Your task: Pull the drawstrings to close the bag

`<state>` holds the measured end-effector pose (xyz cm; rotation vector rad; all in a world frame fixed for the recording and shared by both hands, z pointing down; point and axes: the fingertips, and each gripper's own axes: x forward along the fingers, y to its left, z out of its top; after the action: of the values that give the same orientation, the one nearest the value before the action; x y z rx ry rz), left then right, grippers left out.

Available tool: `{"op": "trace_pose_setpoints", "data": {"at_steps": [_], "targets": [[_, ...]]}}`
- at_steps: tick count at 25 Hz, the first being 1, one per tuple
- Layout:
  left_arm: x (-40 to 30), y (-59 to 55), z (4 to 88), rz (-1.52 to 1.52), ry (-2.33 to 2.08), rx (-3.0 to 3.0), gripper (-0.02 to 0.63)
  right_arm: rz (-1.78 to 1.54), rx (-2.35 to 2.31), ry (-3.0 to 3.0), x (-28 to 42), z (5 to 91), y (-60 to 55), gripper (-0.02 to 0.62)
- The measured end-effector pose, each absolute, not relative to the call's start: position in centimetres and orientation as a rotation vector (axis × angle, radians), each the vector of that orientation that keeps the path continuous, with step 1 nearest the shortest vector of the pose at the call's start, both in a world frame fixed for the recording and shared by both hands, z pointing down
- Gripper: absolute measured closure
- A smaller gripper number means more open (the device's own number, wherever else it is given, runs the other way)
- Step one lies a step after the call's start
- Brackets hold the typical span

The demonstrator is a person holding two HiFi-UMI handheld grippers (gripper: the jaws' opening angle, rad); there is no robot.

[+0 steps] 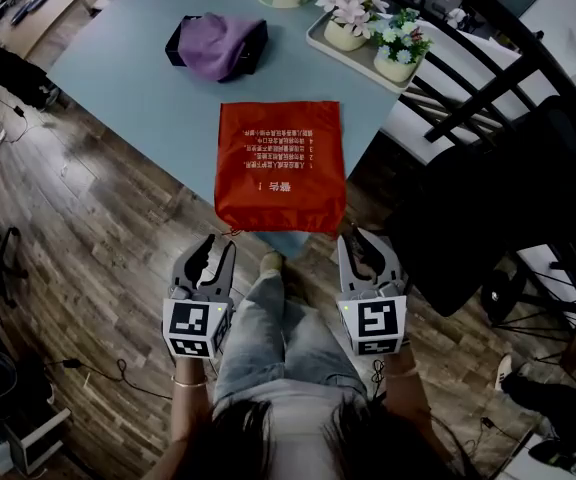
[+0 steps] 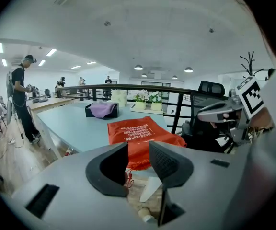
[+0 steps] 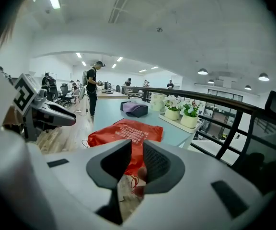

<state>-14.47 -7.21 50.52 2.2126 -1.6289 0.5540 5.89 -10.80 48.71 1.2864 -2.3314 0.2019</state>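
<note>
Head view: flat red cloth bag (image 1: pixel 280 163) on a pale blue table (image 1: pixel 148 98), long way running straight ahead, bunched mouth hanging over the near edge. Left gripper (image 1: pixel 218 245) and right gripper (image 1: pixel 363 240) side by side just under that mouth, one by each corner, both pointing forward, each about as near as the other.

Left gripper view: jaws apart, nothing between them. Bag straight ahead, thin red cord (image 2: pixel 129 177) dangling just below.

Right gripper view: jaws a little apart, gripping nothing. Bag ahead, red cord hanging in the gap. Likely next: shut on the cords.
</note>
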Motion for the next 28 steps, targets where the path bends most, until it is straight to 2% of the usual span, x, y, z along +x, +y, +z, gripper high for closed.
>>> {"op": "trace_pose_setpoints", "data": {"at_steps": [28], "targets": [[-15.5,-9.8,61.9,0.688,-1.438,2.067,0.454,0.436,1.2,-2.086,6.2,61.4,-11.5,0.491]]}}
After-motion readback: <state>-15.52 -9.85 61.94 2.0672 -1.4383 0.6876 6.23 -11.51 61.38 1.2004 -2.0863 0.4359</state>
